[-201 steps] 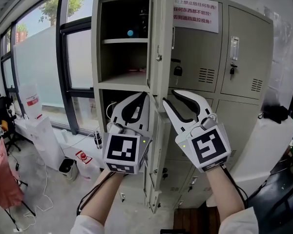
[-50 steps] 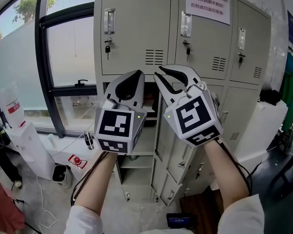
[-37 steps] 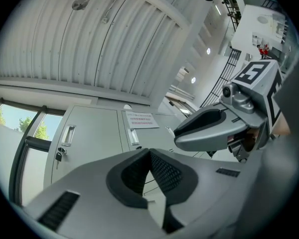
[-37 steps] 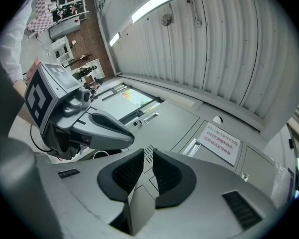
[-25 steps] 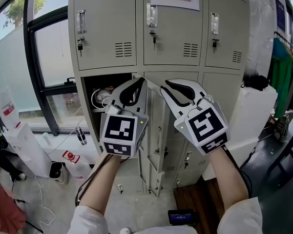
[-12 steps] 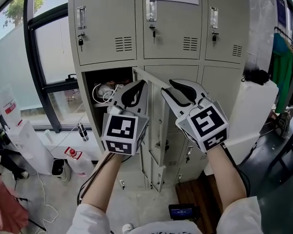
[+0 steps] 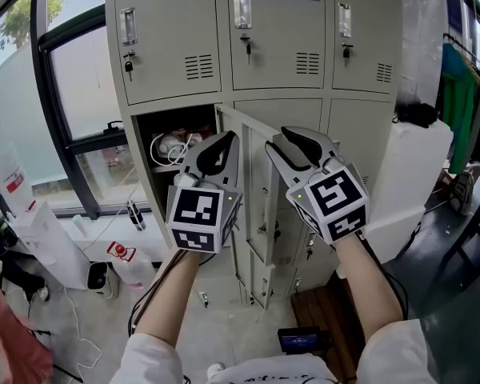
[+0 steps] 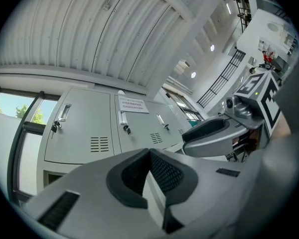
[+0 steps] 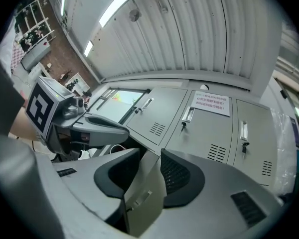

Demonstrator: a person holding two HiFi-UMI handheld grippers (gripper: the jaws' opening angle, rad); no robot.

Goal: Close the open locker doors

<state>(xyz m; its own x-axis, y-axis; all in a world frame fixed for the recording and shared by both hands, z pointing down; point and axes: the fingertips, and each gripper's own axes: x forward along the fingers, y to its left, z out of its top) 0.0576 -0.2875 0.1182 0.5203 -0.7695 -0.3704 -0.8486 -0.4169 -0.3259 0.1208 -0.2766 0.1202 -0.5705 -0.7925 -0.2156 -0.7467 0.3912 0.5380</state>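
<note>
The grey locker bank (image 7: 304, 70) has its top row closed. In the middle row the left compartment (image 7: 172, 138) stands open, with white cables inside; its door (image 7: 254, 214) swings out toward me. A lower door (image 7: 260, 282) also looks ajar. My left gripper (image 7: 233, 134) is shut and empty, in front of the open compartment's right edge; its pads meet (image 8: 150, 151). My right gripper (image 7: 277, 140) is open, its jaws having just been opening. The door (image 9: 144, 193) shows through the gap, and the pads do not press on it. Each gripper appears in the other's view: right gripper (image 8: 209, 133), left gripper (image 9: 99, 126).
A window wall (image 7: 72, 94) runs along the left, with white boxes (image 7: 44, 242) and cables on the floor below. A white covered object (image 7: 404, 174) and hanging green clothes (image 7: 456, 86) stand right of the lockers. A small dark device (image 7: 302, 340) lies on the floor near my feet.
The top left door, open in the earliest frame, is now closed. My view and both grippers have dropped to the middle row. The right jaws have spread wider.
</note>
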